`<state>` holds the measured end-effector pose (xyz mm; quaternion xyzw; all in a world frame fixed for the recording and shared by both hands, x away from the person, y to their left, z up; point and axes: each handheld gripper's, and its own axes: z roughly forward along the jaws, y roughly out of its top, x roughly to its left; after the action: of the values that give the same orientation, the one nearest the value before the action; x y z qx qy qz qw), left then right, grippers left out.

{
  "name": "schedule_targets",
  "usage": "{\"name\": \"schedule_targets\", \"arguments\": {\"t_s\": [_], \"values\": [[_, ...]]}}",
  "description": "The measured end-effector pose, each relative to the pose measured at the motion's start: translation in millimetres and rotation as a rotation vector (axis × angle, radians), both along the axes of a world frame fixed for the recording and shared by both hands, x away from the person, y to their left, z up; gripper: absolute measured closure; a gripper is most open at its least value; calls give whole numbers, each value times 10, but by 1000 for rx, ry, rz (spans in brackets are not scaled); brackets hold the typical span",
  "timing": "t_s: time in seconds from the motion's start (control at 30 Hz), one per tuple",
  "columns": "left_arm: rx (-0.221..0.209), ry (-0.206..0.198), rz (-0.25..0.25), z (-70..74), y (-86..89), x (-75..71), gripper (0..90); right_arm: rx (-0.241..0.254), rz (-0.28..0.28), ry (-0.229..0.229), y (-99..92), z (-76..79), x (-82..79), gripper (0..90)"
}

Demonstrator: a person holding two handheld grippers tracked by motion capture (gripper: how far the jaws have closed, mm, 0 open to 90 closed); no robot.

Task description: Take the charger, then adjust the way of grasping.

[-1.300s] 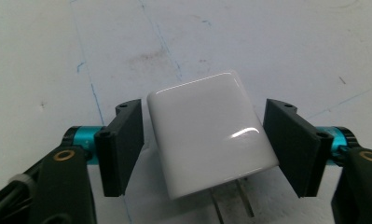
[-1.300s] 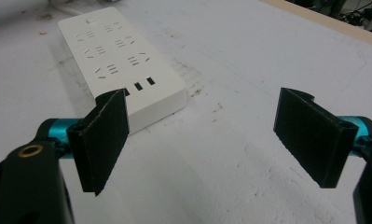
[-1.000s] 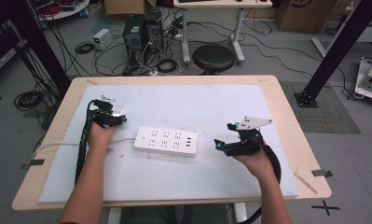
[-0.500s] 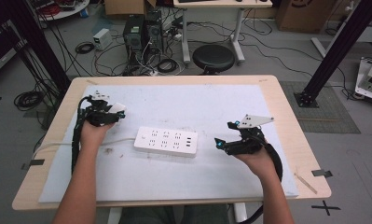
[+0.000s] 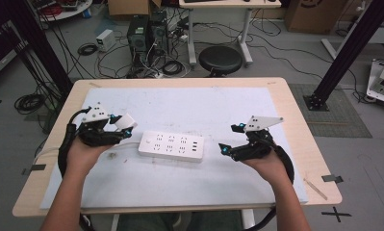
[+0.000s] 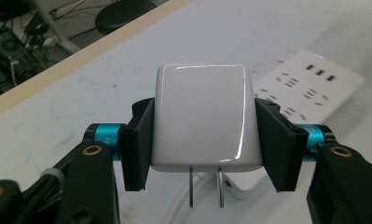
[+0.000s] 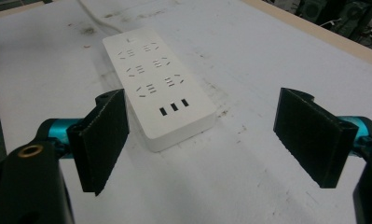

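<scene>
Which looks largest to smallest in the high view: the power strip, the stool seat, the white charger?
1. Power strip.
2. Stool seat, though it stands farther from the camera, so this is unsure.
3. Charger, held in the left gripper.

There is one white power strip [image 5: 171, 146] on the table [image 5: 286, 110]. It has six plug sockets and three small USB holes. There is one white plug adapter [image 6: 202, 116] with two metal prongs. There are two grippers, the left gripper [image 5: 123, 126] and the right gripper [image 5: 228, 138]. On the floor, far off, stands one black stool [image 5: 220, 59].
</scene>
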<state>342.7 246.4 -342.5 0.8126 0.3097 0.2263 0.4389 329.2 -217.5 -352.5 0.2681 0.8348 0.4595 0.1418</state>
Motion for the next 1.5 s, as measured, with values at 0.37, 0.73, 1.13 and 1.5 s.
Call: {"name": "schedule_targets", "arguments": {"t_s": [0.37, 0.73, 1.13, 1.5], "values": [[8, -45, -183, 22, -101, -237, 425, -15, 20, 19, 123, 6, -1, 183], [46, -136, -344, -58, -456, -301, 424, 23, 78, 73, 280, 11, -66, 182], [115, -280, -449, -357, -986, -470, 425, 118, 134, 247, 488, -230, -97, 183], [173, -385, -503, -498, -1240, -667, 425, 260, 200, 385, 697, -464, -92, 183]]}}
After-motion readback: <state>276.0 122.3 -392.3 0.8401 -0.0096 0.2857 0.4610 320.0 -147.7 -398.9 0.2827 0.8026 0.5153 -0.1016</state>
